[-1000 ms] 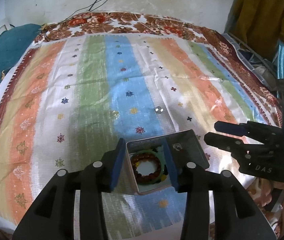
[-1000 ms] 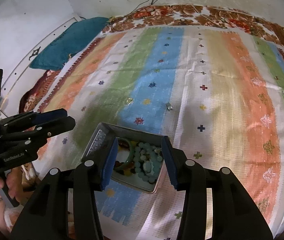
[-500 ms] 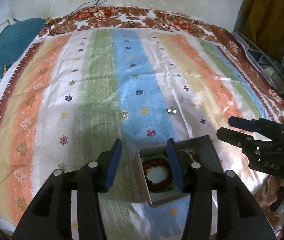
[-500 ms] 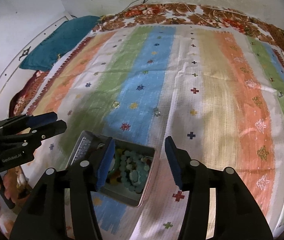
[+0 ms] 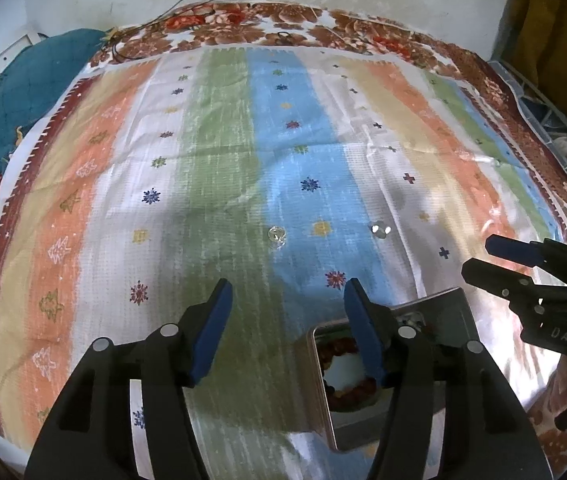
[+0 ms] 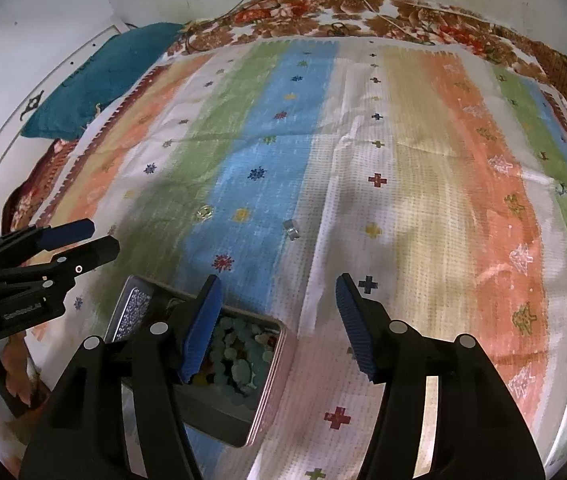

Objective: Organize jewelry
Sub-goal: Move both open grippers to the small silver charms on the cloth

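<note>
Both grippers have let go of the tin [image 6: 203, 364] — it now rests on the bed's striped cloth [image 5: 223, 168], beads inside; the left gripper [image 5: 283, 332] and right gripper [image 6: 275, 328] have slid off it, jaws apart and opening on nothing. Two small pieces — one [image 5: 276, 235], another [image 5: 379, 230] — lie loose beyond, likely next.

striped cloth [image 5: 219, 152] in orange, white, green, blue and tan, dotted with small stars and crosses (floral brown border [image 5: 323, 28]); teal cushion [image 6: 95, 80]; silver tin [image 6: 267, 380] holding pale green beads [image 6: 239, 344]
</note>
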The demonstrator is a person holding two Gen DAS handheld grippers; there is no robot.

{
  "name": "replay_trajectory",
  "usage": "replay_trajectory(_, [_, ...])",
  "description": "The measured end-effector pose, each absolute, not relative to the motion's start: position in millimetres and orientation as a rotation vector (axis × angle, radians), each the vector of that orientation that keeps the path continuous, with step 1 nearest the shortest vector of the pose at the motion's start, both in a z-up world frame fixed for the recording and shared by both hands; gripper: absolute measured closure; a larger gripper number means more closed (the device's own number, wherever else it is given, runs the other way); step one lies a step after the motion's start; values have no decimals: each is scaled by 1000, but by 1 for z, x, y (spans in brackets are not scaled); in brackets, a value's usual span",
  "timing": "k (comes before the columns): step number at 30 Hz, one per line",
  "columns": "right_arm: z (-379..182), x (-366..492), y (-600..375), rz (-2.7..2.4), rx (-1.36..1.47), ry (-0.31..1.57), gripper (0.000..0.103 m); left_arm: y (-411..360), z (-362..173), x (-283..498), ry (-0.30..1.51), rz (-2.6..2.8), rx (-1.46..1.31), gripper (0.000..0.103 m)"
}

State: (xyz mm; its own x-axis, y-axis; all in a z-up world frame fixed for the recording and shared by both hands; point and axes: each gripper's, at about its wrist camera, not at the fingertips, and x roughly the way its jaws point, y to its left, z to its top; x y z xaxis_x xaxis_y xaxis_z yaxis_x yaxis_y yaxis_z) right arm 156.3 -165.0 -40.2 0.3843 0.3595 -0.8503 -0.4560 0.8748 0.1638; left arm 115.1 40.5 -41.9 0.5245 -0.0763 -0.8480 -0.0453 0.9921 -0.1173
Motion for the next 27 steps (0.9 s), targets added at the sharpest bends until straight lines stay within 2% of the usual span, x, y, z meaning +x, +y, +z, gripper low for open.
replay_trajectory(27, [-70,200,-139,524,-174,1110,43,48,-67,163,1074,-12,-115,42])
